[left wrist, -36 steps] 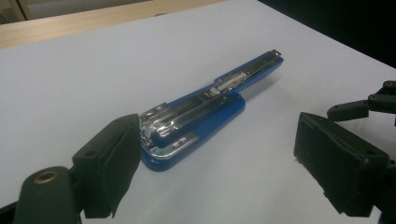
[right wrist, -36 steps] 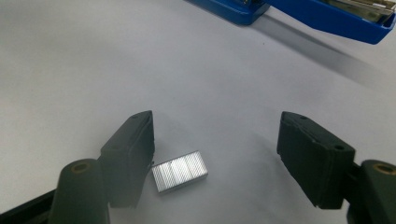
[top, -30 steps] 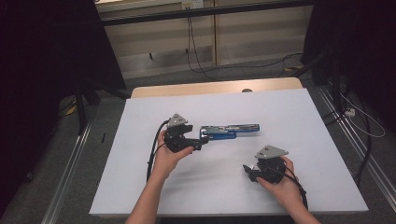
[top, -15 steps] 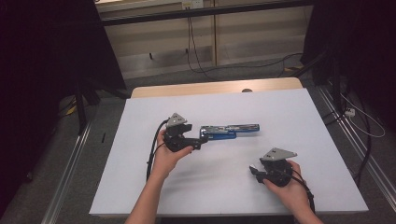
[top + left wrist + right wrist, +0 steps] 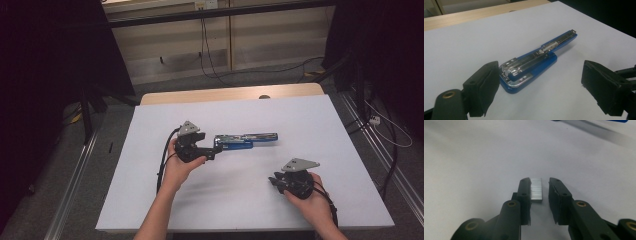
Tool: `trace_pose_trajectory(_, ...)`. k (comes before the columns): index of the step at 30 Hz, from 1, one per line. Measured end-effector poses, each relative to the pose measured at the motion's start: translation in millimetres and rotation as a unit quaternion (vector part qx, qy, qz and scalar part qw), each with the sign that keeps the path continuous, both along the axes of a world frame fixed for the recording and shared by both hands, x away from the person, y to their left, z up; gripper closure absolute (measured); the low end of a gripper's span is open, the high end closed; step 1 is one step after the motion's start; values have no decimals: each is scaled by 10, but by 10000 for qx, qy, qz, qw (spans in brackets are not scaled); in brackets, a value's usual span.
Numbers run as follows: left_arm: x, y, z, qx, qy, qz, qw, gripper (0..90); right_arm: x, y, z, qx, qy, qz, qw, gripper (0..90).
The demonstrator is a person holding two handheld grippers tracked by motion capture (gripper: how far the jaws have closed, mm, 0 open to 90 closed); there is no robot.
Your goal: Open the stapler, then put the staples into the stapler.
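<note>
A blue and chrome stapler [image 5: 245, 141] lies on the white table, its top arm swung up off the base [image 5: 536, 62]. My left gripper [image 5: 212, 150] stands open at the stapler's hinge end, its wide-apart pads [image 5: 485, 88] clear of it. Near the front right, my right gripper [image 5: 275, 181] points left and low over the sheet. A short silver strip of staples [image 5: 536, 192] lies between its jaws. These jaws have just been closing: the strip sits against the left pad [image 5: 525, 192], with a gap still showing to the right pad.
A white sheet [image 5: 310, 120] covers the table, and a strip of bare wood [image 5: 230, 94] shows along the far edge. Cables trail over the floor behind the table, and metal rails run along both sides.
My right gripper has shifted a little to the right and toward the near edge. The left hand and the stapler have kept still.
</note>
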State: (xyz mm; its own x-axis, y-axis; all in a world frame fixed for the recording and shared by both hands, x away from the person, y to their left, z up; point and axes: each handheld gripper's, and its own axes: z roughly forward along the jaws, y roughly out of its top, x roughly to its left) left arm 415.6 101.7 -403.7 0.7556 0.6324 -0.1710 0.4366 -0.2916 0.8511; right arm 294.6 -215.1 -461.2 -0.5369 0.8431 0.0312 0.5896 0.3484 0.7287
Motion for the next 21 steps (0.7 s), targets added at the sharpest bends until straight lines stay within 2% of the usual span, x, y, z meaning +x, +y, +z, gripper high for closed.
trace_pose_trajectory(8, -8, -3, 14, -9, -15, -2, 10000, 155, 13, 5, -5, 51, 27, 29, 10000, 786)
trace_pose_trajectory(21, -15, 32, 33, 3, -23, -6, 10000, 155, 56, -21, 10, 190, 87, 165, 9996, 790)
